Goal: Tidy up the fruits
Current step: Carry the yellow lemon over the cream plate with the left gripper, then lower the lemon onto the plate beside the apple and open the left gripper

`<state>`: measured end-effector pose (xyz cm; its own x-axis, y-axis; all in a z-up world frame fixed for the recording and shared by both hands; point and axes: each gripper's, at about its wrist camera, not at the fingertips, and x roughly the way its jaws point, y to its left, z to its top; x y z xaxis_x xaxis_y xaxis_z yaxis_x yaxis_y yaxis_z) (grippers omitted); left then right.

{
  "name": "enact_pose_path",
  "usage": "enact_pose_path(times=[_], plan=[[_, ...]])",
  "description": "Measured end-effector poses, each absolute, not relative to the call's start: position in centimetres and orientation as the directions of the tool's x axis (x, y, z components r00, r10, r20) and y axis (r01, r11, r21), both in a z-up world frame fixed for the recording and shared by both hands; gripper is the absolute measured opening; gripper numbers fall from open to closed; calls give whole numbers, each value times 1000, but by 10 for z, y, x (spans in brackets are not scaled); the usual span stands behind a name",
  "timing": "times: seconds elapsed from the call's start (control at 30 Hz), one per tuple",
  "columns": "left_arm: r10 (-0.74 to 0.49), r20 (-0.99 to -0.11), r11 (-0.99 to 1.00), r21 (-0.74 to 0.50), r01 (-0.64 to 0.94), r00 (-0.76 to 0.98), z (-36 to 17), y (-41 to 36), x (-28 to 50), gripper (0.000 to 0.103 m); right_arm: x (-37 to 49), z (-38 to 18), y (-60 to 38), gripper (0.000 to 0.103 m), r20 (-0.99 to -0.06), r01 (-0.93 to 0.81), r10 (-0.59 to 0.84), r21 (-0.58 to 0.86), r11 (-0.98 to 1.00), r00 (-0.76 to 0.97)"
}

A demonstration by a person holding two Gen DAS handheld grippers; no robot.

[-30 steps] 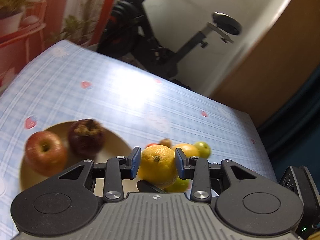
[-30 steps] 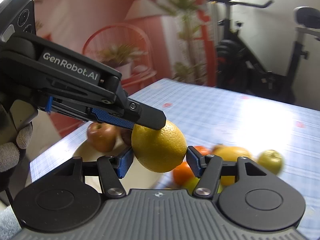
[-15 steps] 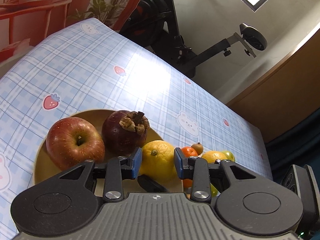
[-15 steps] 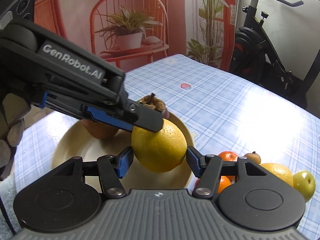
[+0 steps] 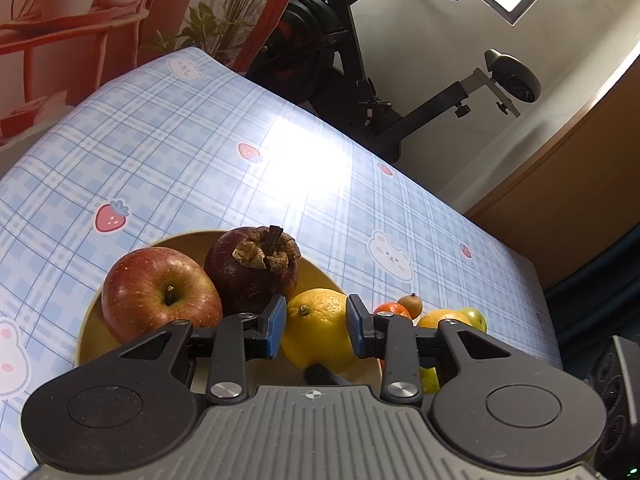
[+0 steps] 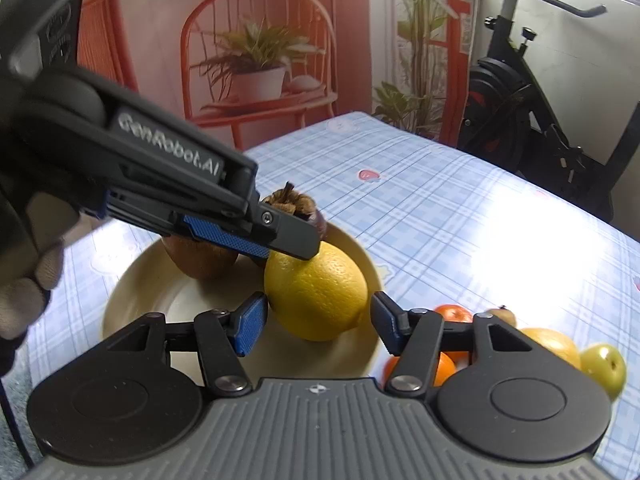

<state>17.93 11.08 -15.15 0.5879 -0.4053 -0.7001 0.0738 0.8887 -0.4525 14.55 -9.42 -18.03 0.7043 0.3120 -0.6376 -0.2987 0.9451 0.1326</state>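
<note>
**Lemon at the plate, both claws on it**

Lemon (image 5: 316, 332) (image 6: 316, 296): yellow, stem nub facing the left wrist camera; it sits over the near right part of the cream plate (image 5: 86, 340) (image 6: 132, 292), just beside the mangosteen (image 5: 250, 272); whether its underside rests on the plate I cannot tell.

Right claw (image 6: 318, 300): pinching the lemon across its widest part, blue pads at either flank (the right-hand pad looks only barely in contact); one of its fingers (image 5: 320, 374) shows as a dark tip under the lemon in the left wrist view.

Left claw (image 5: 316, 308) (image 6: 296, 242): pinching the stem end of the lemon, a pad lying against each side in its own view; from the right wrist view it comes in from the upper left, its fingertip on the top of the fruit; a gloved hand (image 6: 24, 280) carries it.

Also on the plate: red apple (image 5: 160, 300), touching the mangosteen, both on the far side from the right claw.

Off the plate, on the bench (image 5: 200, 140) (blue check cloth, strawberry and bear prints): tangerine (image 6: 452, 314), small brown fruit (image 6: 500, 314), orange (image 6: 552, 344), green fruit (image 6: 604, 364), clustered near the plate's right edge.

Beyond the bench: exercise bike (image 5: 360, 60).
</note>
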Motion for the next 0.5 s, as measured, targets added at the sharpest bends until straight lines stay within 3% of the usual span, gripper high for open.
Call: enact_pose_path(times=[0.5], plan=[[-296, -718, 942, -329, 68, 630, -139, 92, 175, 33, 71, -165, -182, 60, -575, -50, 159, 201, 978, 802]])
